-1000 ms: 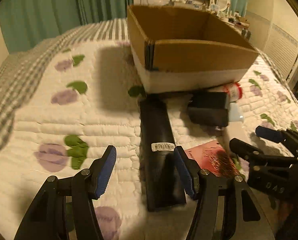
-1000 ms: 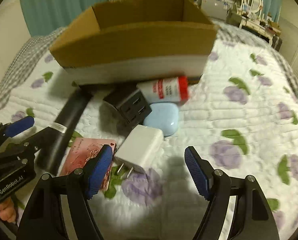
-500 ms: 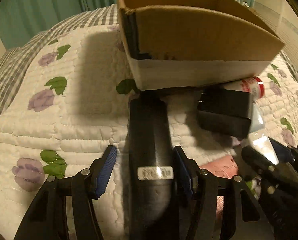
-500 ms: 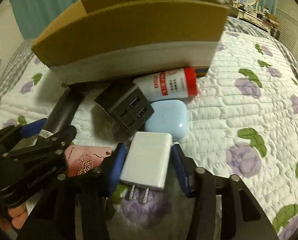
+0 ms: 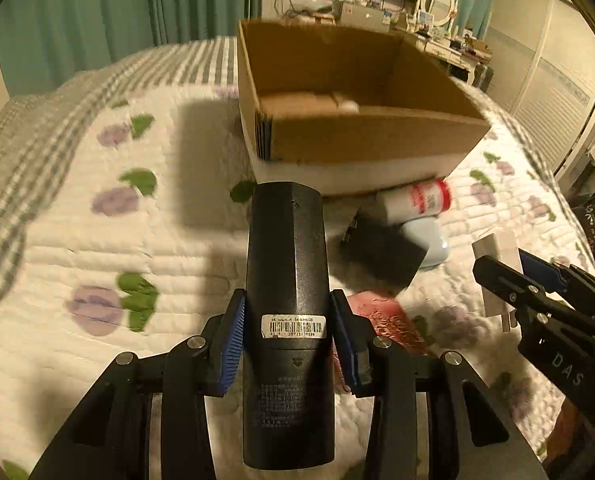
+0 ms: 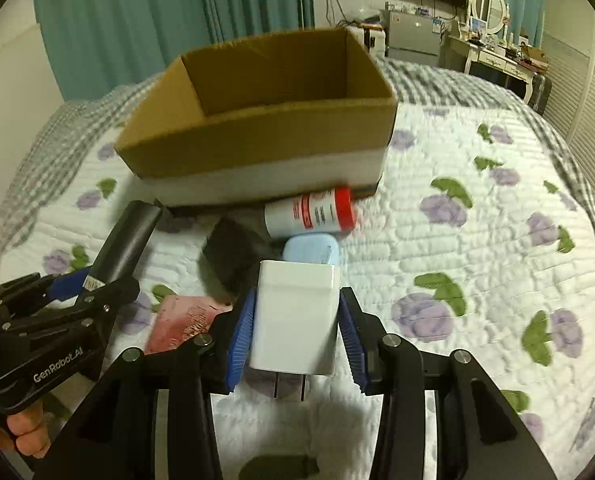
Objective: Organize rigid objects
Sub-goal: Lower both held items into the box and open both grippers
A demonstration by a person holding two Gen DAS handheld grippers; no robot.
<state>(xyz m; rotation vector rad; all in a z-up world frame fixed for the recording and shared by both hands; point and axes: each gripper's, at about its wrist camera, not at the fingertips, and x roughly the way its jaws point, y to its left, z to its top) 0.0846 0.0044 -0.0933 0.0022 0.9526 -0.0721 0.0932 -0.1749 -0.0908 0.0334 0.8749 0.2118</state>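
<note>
Left wrist view first: the left gripper (image 5: pixel 288 332) is clenched on the black cylinder (image 5: pixel 287 280), its blue pads (image 5: pixel 233 344) pressing both flanks at the barcode label, the far end pointing to 12 o'clock at the cardboard box (image 5: pixel 361 140). The box sits on the quilted bed (image 5: pixel 97 220), open side up, its near wall just beyond the cylinder's tip. Carrying this well probably means raising the long body above that wall before going forward, since a low approach would likely strike the rim; a level hold should stop it pivoting between the pads.

At 2 o'clock from the cylinder lie a black cube charger (image 5: pixel 381 252), a red-capped bottle (image 5: pixel 417 200) and a pale blue case (image 5: pixel 429 240), bunched close against the box; a pink card (image 5: pixel 381 320) lies flat nearer.

Right wrist view: the right gripper (image 6: pixel 297 330) grips the white plug adapter (image 6: pixel 295 316) by its sides, prongs toward the camera, seemingly clear of the quilt. The box stands at 12 o'clock. Both loads head for one opening, so entering one after the other seems wise.
</note>
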